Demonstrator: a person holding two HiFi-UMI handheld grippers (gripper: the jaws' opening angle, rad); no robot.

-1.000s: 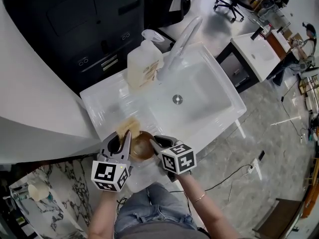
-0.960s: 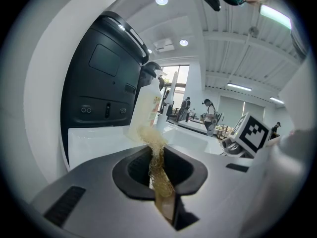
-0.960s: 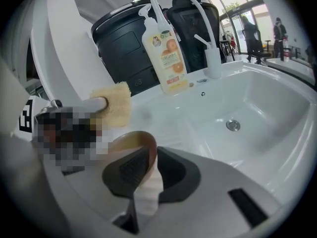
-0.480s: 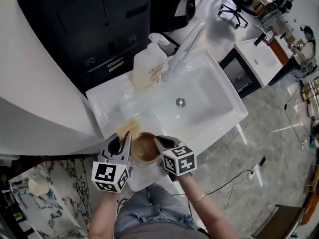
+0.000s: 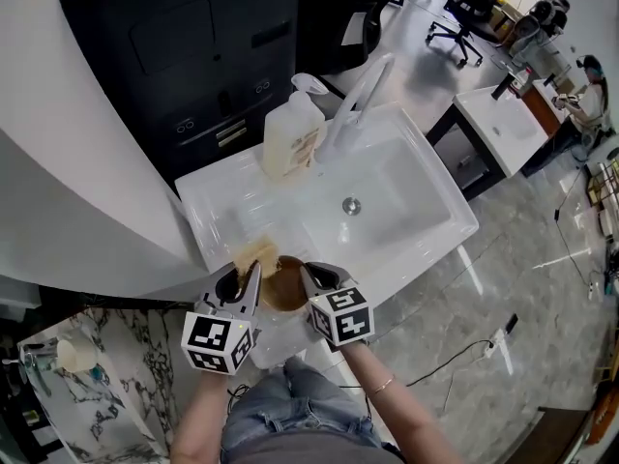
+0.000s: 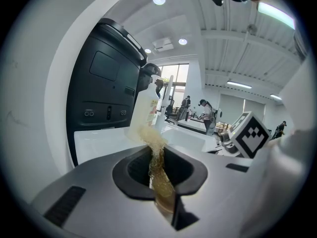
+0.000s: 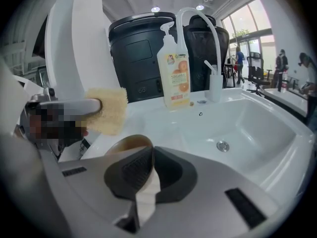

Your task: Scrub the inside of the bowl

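A brown bowl [image 5: 283, 284] hangs over the sink's front left edge, and my right gripper [image 5: 306, 276] is shut on its near rim. The right gripper view shows the bowl [image 7: 130, 144] tilted just beyond the right gripper [image 7: 151, 165], its inside facing up. My left gripper [image 5: 251, 273] is shut on a yellow sponge [image 5: 257, 253], which sits just left of and above the bowl's rim. The sponge [image 6: 155, 155] pokes out between the closed jaws of the left gripper [image 6: 157, 157]. Whether the sponge [image 7: 107, 110] touches the bowl I cannot tell.
A white sink [image 5: 416, 177] with a drain [image 5: 351, 205] lies ahead, its ribbed drainboard [image 5: 227, 206] to the left. A soap pump bottle [image 5: 293, 138] and a curved faucet [image 5: 360, 93] stand at the back rim. A black appliance [image 5: 184, 46] rises behind.
Both grippers keep their holds on sponge and bowl. The head camera has shifted a little, so the sink sits slightly differently in view.
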